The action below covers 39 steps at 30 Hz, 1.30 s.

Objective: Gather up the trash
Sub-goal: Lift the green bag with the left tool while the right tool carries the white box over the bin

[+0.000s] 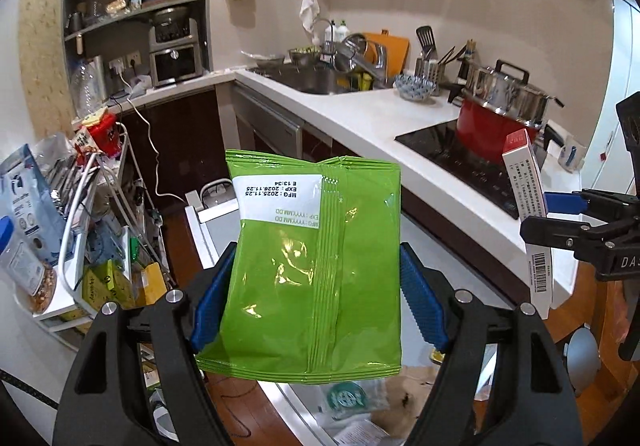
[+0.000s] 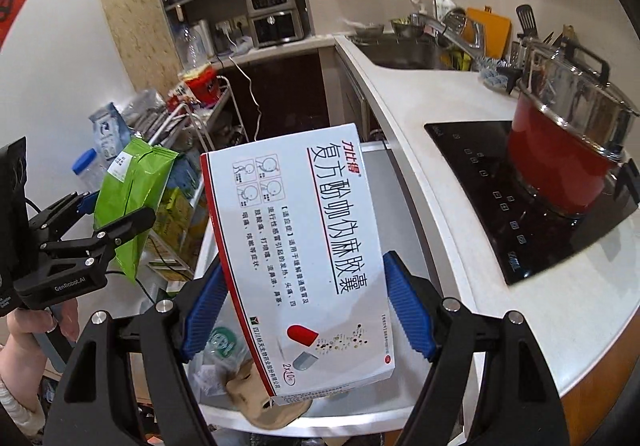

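Glossy green pouch [image 1: 316, 266] pinched by left gripper [image 1: 316, 302] fingers; right gripper [image 2: 308, 310] fingers clamp flat white box [image 2: 304, 258].

A red pot [image 2: 560, 169] with a steel lid [image 2: 580, 101] sits on a black cooktop [image 2: 500, 205] set into the white desk [image 1: 360, 117]. Beyond it, a patterned bowl [image 1: 415, 85] stands near the sink [image 1: 316, 81]. A cluttered wire rack [image 1: 100, 205] stands left.
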Each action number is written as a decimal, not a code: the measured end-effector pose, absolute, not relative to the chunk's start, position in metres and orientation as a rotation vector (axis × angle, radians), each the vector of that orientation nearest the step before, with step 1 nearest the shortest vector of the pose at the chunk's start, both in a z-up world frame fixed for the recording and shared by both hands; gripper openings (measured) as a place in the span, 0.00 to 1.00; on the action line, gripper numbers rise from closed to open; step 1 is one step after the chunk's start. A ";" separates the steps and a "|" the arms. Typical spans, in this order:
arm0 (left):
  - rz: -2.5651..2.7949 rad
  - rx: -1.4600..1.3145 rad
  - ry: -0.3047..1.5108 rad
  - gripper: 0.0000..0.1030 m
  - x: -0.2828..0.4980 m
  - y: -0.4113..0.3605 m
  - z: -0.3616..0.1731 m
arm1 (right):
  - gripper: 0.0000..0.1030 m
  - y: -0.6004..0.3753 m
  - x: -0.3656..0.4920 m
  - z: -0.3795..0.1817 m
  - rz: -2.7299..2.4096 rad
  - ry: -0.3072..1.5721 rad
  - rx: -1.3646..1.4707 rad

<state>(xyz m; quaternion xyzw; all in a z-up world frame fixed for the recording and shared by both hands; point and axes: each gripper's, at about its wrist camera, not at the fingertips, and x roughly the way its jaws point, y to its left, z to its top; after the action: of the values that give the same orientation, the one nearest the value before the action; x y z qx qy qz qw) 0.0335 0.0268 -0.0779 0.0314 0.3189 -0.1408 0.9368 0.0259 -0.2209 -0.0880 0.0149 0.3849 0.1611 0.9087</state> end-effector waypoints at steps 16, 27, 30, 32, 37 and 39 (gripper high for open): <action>-0.302 0.041 0.591 0.75 -0.064 0.024 -0.055 | 0.73 -0.238 -0.076 -0.068 0.394 0.739 0.057; -0.292 0.101 0.639 0.75 -0.113 0.012 -0.077 | 0.73 -0.251 -0.120 -0.098 0.409 0.835 0.052; -0.309 0.114 0.671 0.75 -0.123 0.007 -0.086 | 0.73 -0.252 -0.131 -0.109 0.418 0.872 0.051; -0.320 0.126 0.689 0.75 -0.129 0.003 -0.092 | 0.73 -0.252 -0.138 -0.116 0.423 0.895 0.048; -0.349 0.155 0.750 0.75 -0.145 -0.009 -0.112 | 0.73 -0.252 -0.154 -0.141 0.438 0.974 0.039; -0.354 0.177 0.770 0.75 -0.151 -0.015 -0.121 | 0.73 -0.251 -0.159 -0.150 0.434 1.003 0.027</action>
<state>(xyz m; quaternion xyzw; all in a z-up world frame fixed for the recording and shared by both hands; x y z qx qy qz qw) -0.1513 -0.0153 -0.1208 0.0858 0.3733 -0.1715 0.9077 -0.1593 -0.2513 -0.1504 0.0126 0.4771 0.2063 0.8542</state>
